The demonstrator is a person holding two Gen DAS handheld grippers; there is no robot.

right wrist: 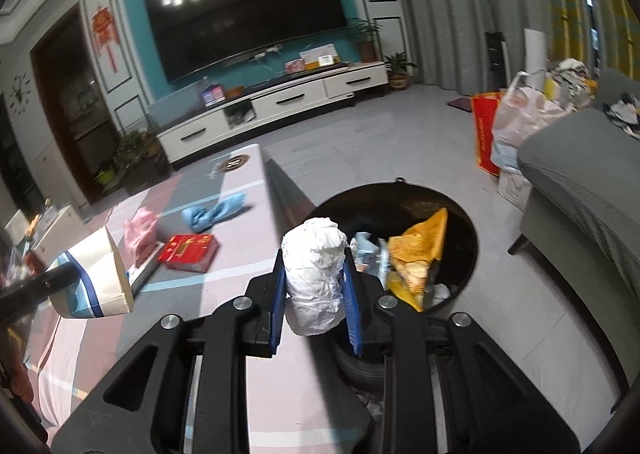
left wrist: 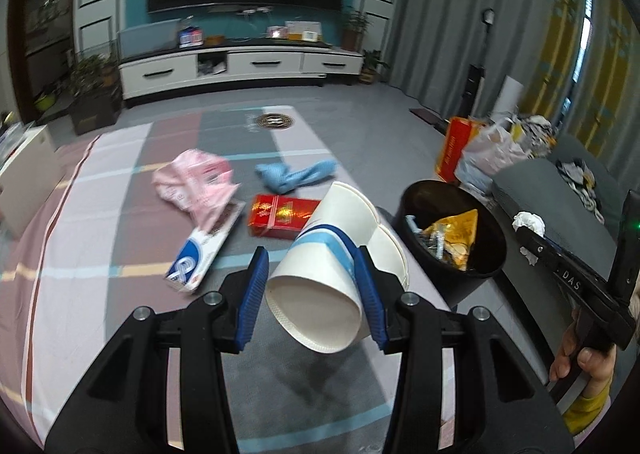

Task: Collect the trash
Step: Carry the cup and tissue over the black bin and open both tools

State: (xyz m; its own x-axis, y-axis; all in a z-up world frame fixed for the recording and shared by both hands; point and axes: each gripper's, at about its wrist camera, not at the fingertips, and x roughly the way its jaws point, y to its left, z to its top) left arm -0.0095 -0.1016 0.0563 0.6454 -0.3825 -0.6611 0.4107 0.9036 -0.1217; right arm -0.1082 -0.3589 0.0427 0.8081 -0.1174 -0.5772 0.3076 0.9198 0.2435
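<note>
My left gripper is shut on a white paper cup with blue stripes, held tilted above the patterned table. The cup also shows at the left of the right wrist view. My right gripper is shut on a crumpled ball of white paper, over the table's edge beside a black trash bin. The bin holds a yellow wrapper and other scraps. On the table lie a red box, a pink plastic bag, a blue cloth and a white-and-blue box.
A grey sofa stands to the right of the bin. A red bag and a full plastic bag sit on the floor beyond it. A white TV cabinet lines the far wall. A hand holds the right gripper.
</note>
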